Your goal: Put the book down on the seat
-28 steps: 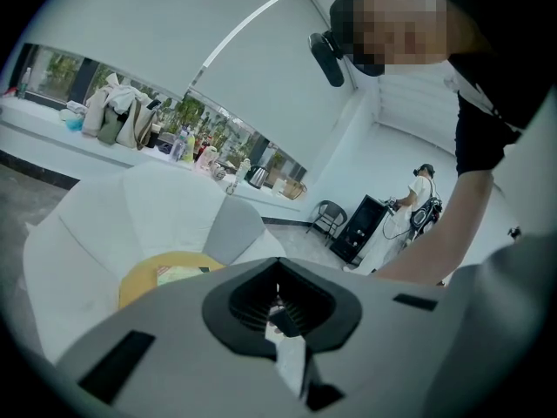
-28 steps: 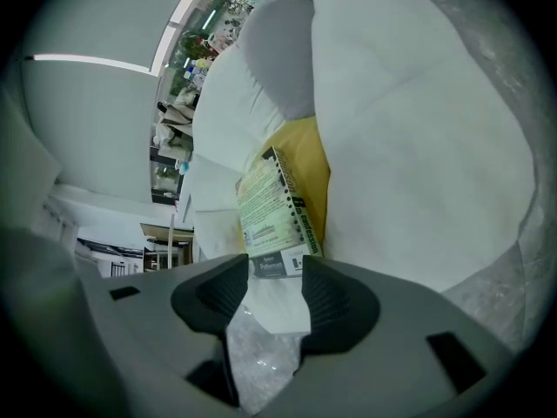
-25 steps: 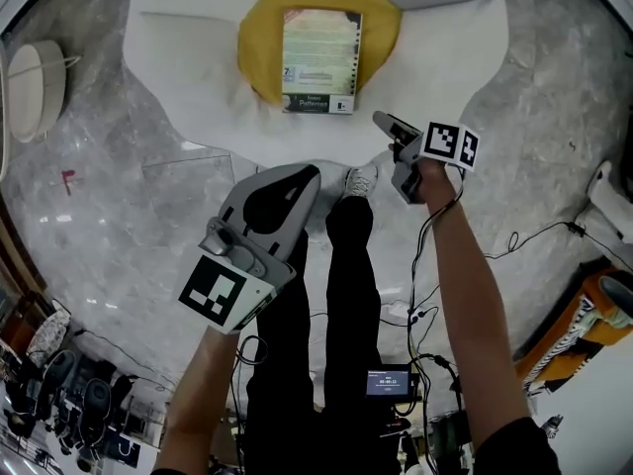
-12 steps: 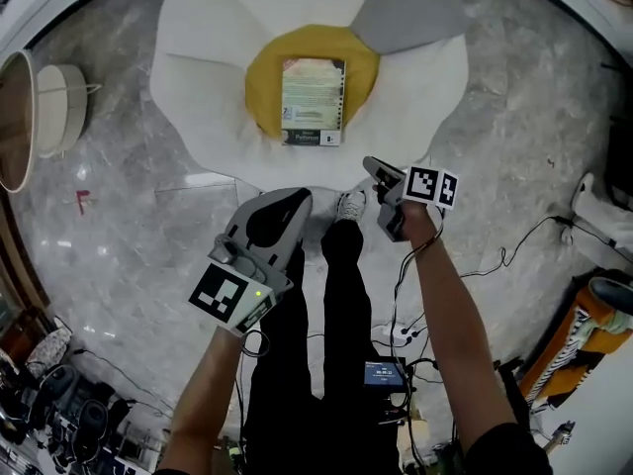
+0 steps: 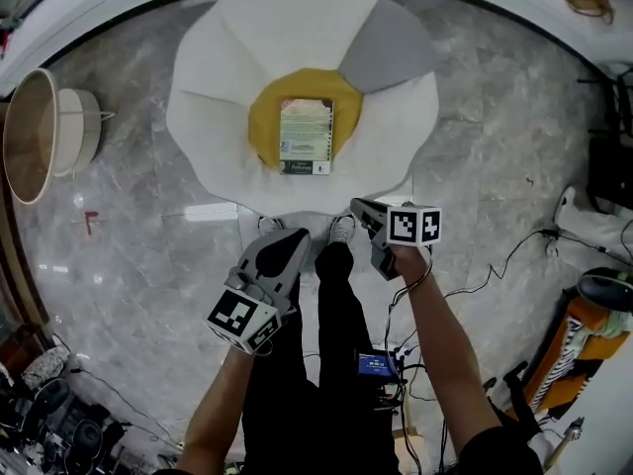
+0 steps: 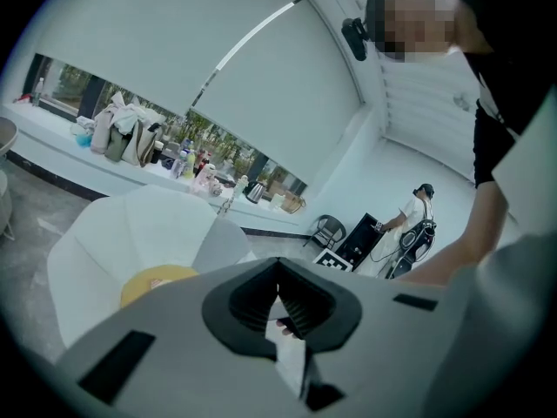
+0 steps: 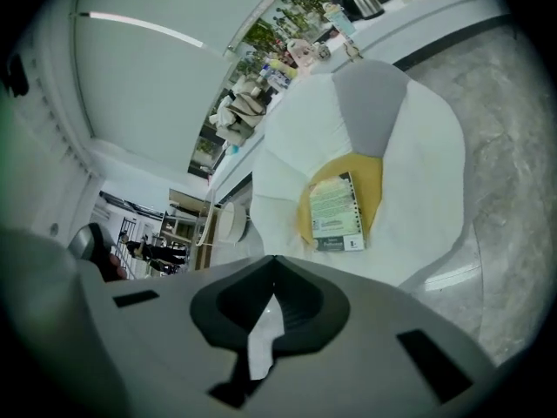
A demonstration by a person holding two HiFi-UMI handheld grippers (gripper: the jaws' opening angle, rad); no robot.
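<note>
Evidently complete: the book [image 5: 306,136] lies flat on the yellow centre of the seat [image 5: 287,28]. The right gripper [image 5: 359,207] has jaws just pressed together, empty; the left gripper [image 5: 295,237] has jaws together, empty.

Yellow round centre of the white flower-shaped floor seat [image 5: 213,87] is mostly covered by the pale green spiral-bound book [image 5: 306,135]; narrow free margins are noted at its sides. Petals are recorded bare. Round beige basket [image 5: 30,135] is noted well apart at the left, black cables [image 5: 514,250] on the grey marble floor [image 5: 138,236] at the right.
</note>
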